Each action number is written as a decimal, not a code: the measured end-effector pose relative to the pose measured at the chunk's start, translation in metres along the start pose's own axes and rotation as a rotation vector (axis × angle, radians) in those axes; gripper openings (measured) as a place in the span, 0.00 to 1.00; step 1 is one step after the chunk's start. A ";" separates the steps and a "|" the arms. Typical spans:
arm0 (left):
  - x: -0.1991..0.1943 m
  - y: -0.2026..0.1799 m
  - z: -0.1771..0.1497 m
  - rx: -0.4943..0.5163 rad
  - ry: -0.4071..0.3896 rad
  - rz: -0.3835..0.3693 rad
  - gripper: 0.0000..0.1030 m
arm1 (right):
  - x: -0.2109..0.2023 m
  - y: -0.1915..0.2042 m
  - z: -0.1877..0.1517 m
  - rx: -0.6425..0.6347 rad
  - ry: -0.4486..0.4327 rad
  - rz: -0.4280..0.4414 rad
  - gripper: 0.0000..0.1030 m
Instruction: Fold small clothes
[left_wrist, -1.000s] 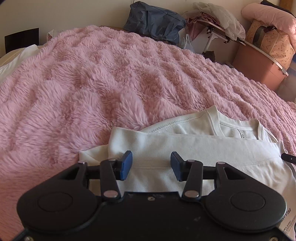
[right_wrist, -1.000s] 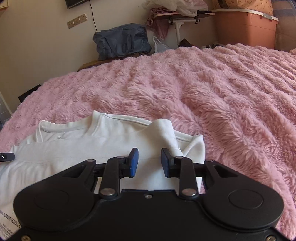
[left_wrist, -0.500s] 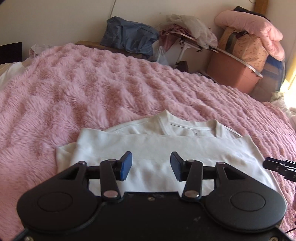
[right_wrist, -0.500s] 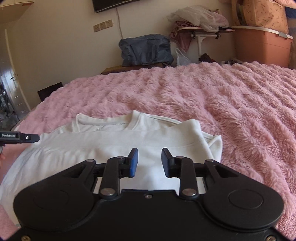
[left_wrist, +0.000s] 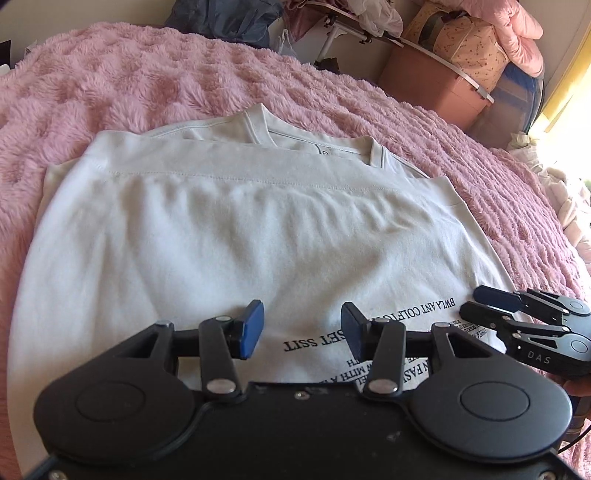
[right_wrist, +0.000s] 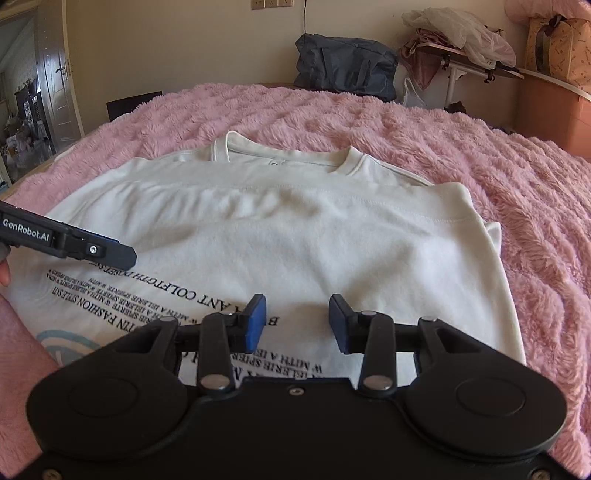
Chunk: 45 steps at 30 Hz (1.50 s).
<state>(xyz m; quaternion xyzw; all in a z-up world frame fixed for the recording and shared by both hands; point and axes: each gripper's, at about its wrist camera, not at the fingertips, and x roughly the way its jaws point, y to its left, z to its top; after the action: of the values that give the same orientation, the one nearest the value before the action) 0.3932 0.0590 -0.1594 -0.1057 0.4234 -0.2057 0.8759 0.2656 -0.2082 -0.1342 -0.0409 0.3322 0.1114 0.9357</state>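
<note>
A white T-shirt (left_wrist: 258, 221) with black printed text lies on the pink fluffy blanket (left_wrist: 129, 81), its lower part folded up toward the collar. It also shows in the right wrist view (right_wrist: 314, 229). My left gripper (left_wrist: 302, 328) is open and empty, held above the near part of the shirt. My right gripper (right_wrist: 297, 323) is open and empty, held above the shirt's printed text. The right gripper shows at the right edge of the left wrist view (left_wrist: 517, 314). The left gripper shows at the left edge of the right wrist view (right_wrist: 66, 240).
Beyond the bed's far edge stand a dark blue bag (right_wrist: 343, 66), a small table piled with clothes (right_wrist: 458, 48) and an orange storage box (left_wrist: 432, 77). A doorway (right_wrist: 33, 96) opens at the left. The blanket (right_wrist: 517, 192) spreads to the right.
Both grippers have pulled back toward me and risen, so more of the shirt and its printed text shows. Both stay open; the folded shirt lies still.
</note>
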 end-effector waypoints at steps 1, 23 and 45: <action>-0.002 0.003 -0.001 -0.003 0.001 0.003 0.48 | -0.009 -0.006 -0.007 0.008 0.000 -0.004 0.37; 0.066 -0.010 0.064 -0.177 -0.057 -0.162 0.48 | -0.040 -0.042 -0.054 0.103 0.062 -0.048 0.43; -0.086 0.130 0.069 -0.212 -0.156 -0.033 0.49 | -0.076 0.092 -0.007 -0.212 -0.148 0.123 0.43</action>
<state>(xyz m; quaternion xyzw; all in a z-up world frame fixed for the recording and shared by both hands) 0.4346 0.2144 -0.1027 -0.2202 0.3716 -0.1655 0.8866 0.1824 -0.1333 -0.0918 -0.1108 0.2504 0.2057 0.9395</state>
